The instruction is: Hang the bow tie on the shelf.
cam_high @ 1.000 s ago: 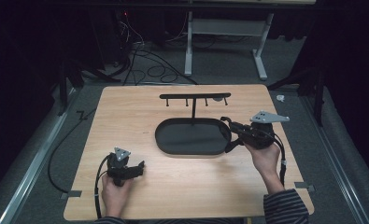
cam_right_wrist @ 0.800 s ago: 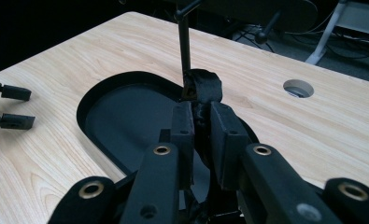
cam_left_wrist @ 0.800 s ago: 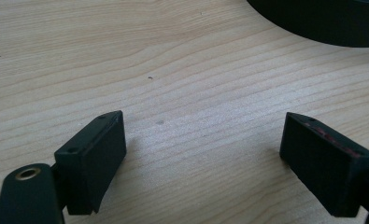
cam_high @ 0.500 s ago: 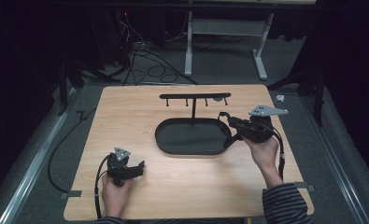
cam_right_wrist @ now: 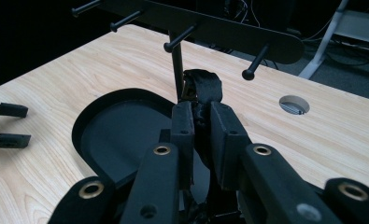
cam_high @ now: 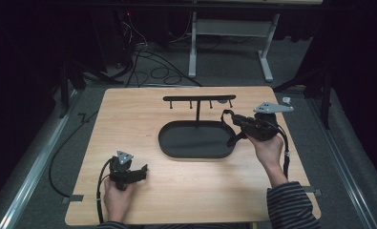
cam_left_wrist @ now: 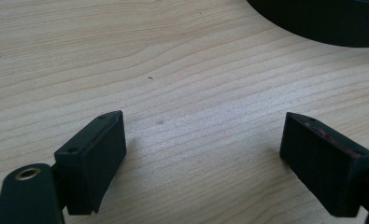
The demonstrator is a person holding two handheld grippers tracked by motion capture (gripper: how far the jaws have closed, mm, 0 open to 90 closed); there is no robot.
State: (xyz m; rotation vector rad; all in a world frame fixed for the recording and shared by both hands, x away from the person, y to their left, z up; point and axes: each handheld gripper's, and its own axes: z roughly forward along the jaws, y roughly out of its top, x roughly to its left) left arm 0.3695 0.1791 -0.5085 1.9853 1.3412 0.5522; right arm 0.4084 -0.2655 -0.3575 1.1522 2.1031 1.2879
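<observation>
Right gripper (cam_right_wrist: 201, 109): fingers (cam_right_wrist: 182, 121) closed hard on a black strap (cam_right_wrist: 203, 84). The pads sit almost together with the band pinched between them. A short loop of the strap stands up past the tips. In the high view the loop (cam_high: 225, 114) sits just right of centre, above the right end of the oval base.

Left gripper (cam_left_wrist: 201, 140): fingers (cam_left_wrist: 98, 149) spread wide, nothing between them, bare wood below. It rests on the table (cam_high: 129, 119) at the lower left of the high view (cam_high: 143, 172).

Surroundings: a black peg stand, with its crossbar (cam_right_wrist: 219, 30) running across the top of the right gripper view. Four pegs point toward the camera. The nearest peg (cam_right_wrist: 177, 39) is just above and left of the strap loop, apart from it. The post rises from the oval tray base (cam_high: 195, 140). A round hole in the table (cam_right_wrist: 294, 103) lies to the right.

Change over the last second: the right hand has edged up-frame and slightly left, which brings the loop closer to the crossbar. The grip is unchanged. The left gripper has not shifted.

Reading: this is probably the approach to hang the strap on a peg. The loop is near peg height but not yet over one. Next, I judge, comes a small lift and push to thread it. The risk is the limp loop folding shut against the peg tip.
</observation>
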